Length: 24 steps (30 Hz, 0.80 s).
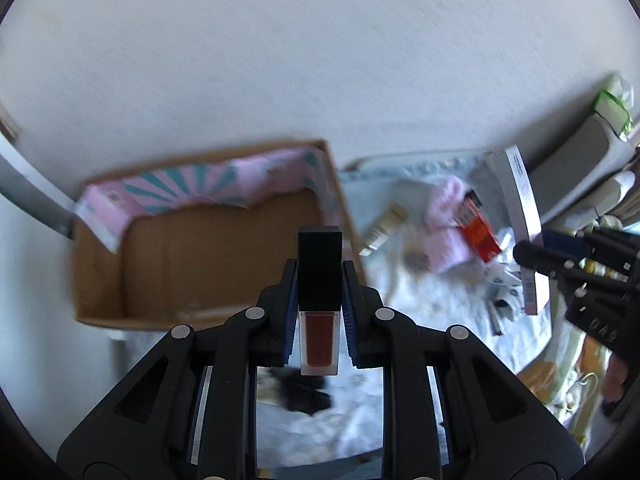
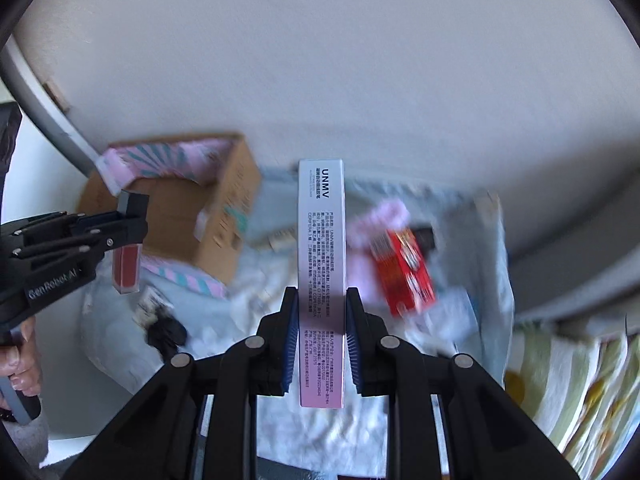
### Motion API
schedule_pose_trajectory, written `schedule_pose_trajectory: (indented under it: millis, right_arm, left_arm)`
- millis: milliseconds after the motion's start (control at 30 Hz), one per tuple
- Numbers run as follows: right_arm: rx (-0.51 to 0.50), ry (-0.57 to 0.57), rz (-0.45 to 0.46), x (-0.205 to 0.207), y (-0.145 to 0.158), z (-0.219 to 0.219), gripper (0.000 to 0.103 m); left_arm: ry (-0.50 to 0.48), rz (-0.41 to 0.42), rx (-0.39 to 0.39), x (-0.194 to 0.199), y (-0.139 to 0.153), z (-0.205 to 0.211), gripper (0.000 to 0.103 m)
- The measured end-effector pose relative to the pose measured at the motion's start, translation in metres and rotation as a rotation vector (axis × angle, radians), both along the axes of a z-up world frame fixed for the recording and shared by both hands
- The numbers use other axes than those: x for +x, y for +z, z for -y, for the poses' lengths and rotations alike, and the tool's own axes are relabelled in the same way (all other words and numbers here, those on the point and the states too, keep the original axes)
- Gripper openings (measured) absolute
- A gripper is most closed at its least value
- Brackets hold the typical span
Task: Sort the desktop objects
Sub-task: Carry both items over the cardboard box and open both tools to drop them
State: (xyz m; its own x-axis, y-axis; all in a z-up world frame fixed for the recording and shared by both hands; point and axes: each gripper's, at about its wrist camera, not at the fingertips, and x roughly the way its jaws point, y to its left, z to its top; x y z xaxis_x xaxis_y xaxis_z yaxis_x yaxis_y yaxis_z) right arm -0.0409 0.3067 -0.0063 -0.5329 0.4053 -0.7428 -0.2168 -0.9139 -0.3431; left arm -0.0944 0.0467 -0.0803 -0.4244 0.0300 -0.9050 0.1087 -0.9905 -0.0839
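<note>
Both tongs are carrying: the left gripper is clamped on a lip gloss, the right gripper pinches a long carton low down, both in the air near the cardboard box. That tall carton could pivot or slip, and the gloss might miss the box.
</note>
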Motion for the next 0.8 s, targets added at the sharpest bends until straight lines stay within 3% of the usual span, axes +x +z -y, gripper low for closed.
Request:
schedule_pose_trajectory:
  millis: [167,267,367,567,800]
  right_arm:
    - [-0.003,0.143,0.022,-0.047,0.016,0.045,0.021]
    - [0.036,0.230,0.063,-0.076,0.014,0.078,0.021]
    - [0.054,0.295,0.099,-0.104,0.004,0.103,0.021]
    - [0.061,0.373,0.198,-0.154,-0.032,0.134,0.021]
    - [0.053,0.406,0.310,-0.189,-0.089,0.136,0.021]
  left_arm:
    - [0.026,0.006,-0.030,-0.006,0.012,0.048,0.018]
    - [0.049,0.016,-0.020,-0.011,0.010,0.080,0.018]
    - [0.091,0.027,-0.058,-0.016,0.003,0.107,0.018]
    - [0.158,0.105,-0.050,-0.023,-0.034,0.154,0.018]
    - [0.198,0.184,-0.010,-0.026,-0.079,0.179,0.018]
